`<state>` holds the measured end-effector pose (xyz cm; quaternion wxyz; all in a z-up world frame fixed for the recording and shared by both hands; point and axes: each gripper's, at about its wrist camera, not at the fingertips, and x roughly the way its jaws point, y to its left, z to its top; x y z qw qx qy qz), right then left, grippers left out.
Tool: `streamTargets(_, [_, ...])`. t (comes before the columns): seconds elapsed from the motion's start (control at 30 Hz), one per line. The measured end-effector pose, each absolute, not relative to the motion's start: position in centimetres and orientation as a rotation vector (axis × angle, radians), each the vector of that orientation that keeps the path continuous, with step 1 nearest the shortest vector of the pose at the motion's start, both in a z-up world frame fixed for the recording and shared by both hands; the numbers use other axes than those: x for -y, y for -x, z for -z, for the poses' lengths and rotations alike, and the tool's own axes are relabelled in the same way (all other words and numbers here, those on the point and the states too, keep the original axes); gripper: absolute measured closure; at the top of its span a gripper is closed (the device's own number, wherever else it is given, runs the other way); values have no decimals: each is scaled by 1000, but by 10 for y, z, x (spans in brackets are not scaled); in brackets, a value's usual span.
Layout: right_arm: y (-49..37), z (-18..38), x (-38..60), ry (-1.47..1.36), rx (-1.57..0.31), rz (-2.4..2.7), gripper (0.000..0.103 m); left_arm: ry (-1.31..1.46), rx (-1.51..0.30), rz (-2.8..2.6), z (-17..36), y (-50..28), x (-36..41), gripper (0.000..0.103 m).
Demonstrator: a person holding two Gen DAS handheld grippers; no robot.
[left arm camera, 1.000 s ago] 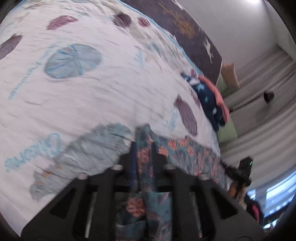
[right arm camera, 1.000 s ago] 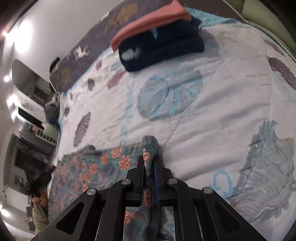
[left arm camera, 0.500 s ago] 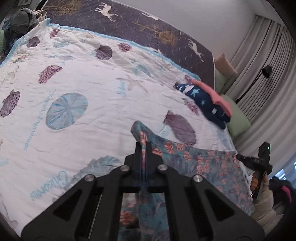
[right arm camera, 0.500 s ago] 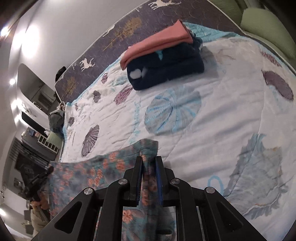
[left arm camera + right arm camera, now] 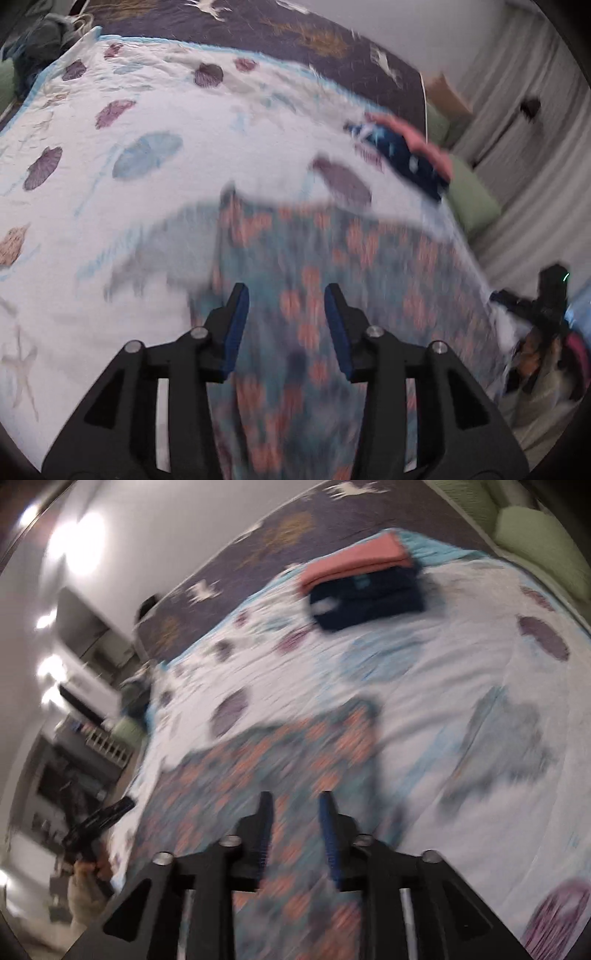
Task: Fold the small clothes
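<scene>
A wide bed (image 5: 155, 206) under a white quilt printed with shells fills both views, and the floral garment (image 5: 314, 295) lies spread on its near part, its far edge ending short of the middle of the bed; a stack of folded clothes (image 5: 365, 587), dark blue with a pink piece on top, sits well apart near the head end beside a green pillow (image 5: 535, 550). The main risk, as I judge it, is that the cloth just laid down does not lie true: the far edge looks a little wavy in the left view, and if one corner has landed askew the next fold would build on a crooked base. A second risk is a pad catching the fabric below it and dragging the layer out of line. The garment is teal with orange-pink flowers, soft and thin-looking, blurred in both views, so small creases cannot be read. The left gripper (image 5: 287, 314) has its jaws opening, with nothing pinched between the blue pads; the right gripper (image 5: 295, 823) is likewise opening and empty, the cloth lying beneath both.
</scene>
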<state>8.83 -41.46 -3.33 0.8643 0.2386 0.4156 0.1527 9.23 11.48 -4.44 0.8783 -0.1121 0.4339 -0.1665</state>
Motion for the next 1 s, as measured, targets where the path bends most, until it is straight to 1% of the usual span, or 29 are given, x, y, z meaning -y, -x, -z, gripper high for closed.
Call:
streamTargets(0.03, [-77, 38, 405, -491, -886, -354, 64, 167, -945, 284, 59, -85, -111, 59])
streamTargets(0.07, [-71, 44, 399, -470, -912, -353, 62, 126, -987, 227, 71, -80, -113, 57])
streamTargets(0.1, [-65, 54, 395, -432, -946, -316, 62, 138, -983, 217, 76, -76, -116, 56])
streamTargets(0.13, [-60, 66, 394, -391, -990, -231, 64, 168, -956, 204, 73, -68, -120, 56])
streamTargets(0.17, [-54, 75, 397, -372, -1005, -159, 76, 198, -970, 179, 66, -60, -123, 56])
streamTargets(0.2, [-47, 76, 400, -374, -986, -124, 77, 205, -965, 176, 59, -54, -124, 56])
streamTargets(0.27, [-28, 60, 397, -367, -959, -41, 73, 184, -899, 182, 42, -35, -124, 56])
streamTargets(0.37, [-4, 35, 382, -271, -886, -17, 72, 161, -860, 198, 27, -12, -127, 55])
streamTargets(0.4, [3, 30, 374, -260, -877, -50, 72, 170, -854, 197, 26, -5, -129, 53])
streamTargets(0.5, [14, 25, 343, -199, -868, -149, 71, 229, -872, 162, 30, -2, -141, 52])
streamTargets(0.63, [21, 34, 298, -133, -894, -236, 66, 288, -871, 124, 32, 8, -154, 52])
streamTargets(0.7, [24, 38, 262, -66, -903, -294, 65, 271, -868, 115, 32, 14, -156, 49])
streamTargets(0.8, [35, 38, 216, 18, -882, -383, 61, 246, -872, 114, 31, 22, -158, 46])
streamTargets(0.93, [44, 39, 156, 169, -817, -425, 53, 222, -861, 122, 30, 30, -160, 43])
streamTargets(1.0, [49, 40, 133, 234, -769, -446, 44, 226, -851, 130, 31, 34, -164, 38])
